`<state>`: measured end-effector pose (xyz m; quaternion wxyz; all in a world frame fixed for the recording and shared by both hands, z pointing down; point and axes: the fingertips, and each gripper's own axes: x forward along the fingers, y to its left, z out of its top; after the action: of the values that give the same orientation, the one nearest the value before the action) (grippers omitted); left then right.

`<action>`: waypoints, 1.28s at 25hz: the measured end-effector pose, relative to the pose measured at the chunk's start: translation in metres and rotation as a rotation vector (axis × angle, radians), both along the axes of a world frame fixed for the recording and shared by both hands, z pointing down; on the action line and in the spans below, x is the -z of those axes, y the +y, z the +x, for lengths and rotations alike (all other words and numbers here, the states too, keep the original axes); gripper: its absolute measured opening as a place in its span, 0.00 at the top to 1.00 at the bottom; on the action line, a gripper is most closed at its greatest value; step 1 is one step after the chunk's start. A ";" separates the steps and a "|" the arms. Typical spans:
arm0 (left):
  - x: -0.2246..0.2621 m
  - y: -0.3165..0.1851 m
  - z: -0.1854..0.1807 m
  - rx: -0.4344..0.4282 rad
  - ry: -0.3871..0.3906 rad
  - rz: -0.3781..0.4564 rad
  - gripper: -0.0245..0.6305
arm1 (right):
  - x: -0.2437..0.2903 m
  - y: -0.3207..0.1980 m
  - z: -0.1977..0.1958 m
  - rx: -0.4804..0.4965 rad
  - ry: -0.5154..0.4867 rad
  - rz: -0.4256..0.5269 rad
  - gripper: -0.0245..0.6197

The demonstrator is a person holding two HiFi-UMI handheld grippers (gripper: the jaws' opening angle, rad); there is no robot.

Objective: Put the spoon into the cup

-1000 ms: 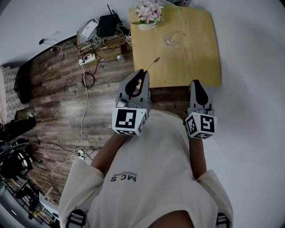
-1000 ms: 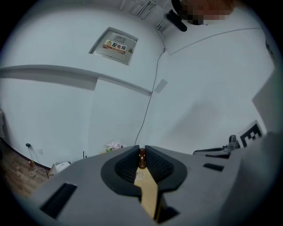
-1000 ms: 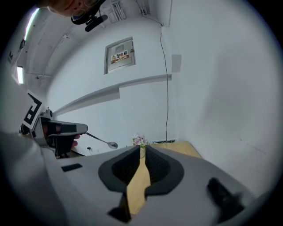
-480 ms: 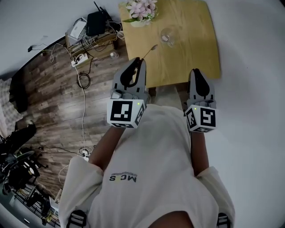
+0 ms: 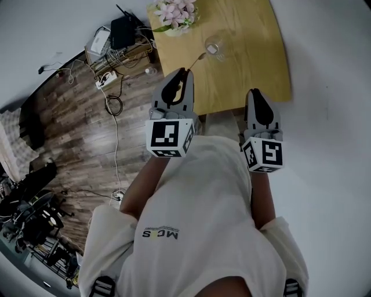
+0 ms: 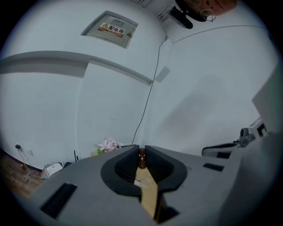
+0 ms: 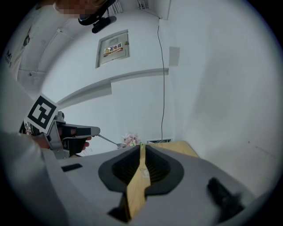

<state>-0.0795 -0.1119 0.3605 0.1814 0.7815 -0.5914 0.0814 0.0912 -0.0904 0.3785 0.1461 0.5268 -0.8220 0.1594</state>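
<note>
A clear glass cup stands on the wooden table, toward its far side. My left gripper hovers over the table's near left edge, shut on the dark handle of a thin metal spoon. The spoon's bowl points at the cup and ends just short of it. In the left gripper view the brown handle end sits pinched between the jaws. My right gripper hangs over the table's near right edge, shut with nothing in it. In the right gripper view the spoon juts from the left gripper.
A pot of pink flowers stands on the table's far left corner, close to the cup. Left of the table, a black router, power strips and loose cables lie on the wooden floor. White walls border the table.
Both grippers have moved forward toward the table, the left one more. The spoon's bowl has come closer to the cup. Neither gripper's jaws have changed.
</note>
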 end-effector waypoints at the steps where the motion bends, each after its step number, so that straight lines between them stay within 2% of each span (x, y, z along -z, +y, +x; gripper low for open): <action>1: -0.003 -0.003 0.002 0.001 0.000 -0.008 0.89 | -0.003 -0.002 -0.001 0.006 0.002 -0.004 0.88; 19: -0.092 -0.053 0.024 0.019 -0.031 -0.151 0.89 | -0.041 -0.036 -0.003 0.058 -0.029 -0.068 0.88; 32: -0.133 -0.070 0.043 -0.007 -0.073 -0.216 0.89 | -0.058 -0.048 0.020 0.026 -0.034 -0.109 0.88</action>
<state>-0.0366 -0.1824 0.4936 0.2425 0.7559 -0.5827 0.1738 0.1109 -0.1381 0.4362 0.1626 0.5046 -0.8212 0.2112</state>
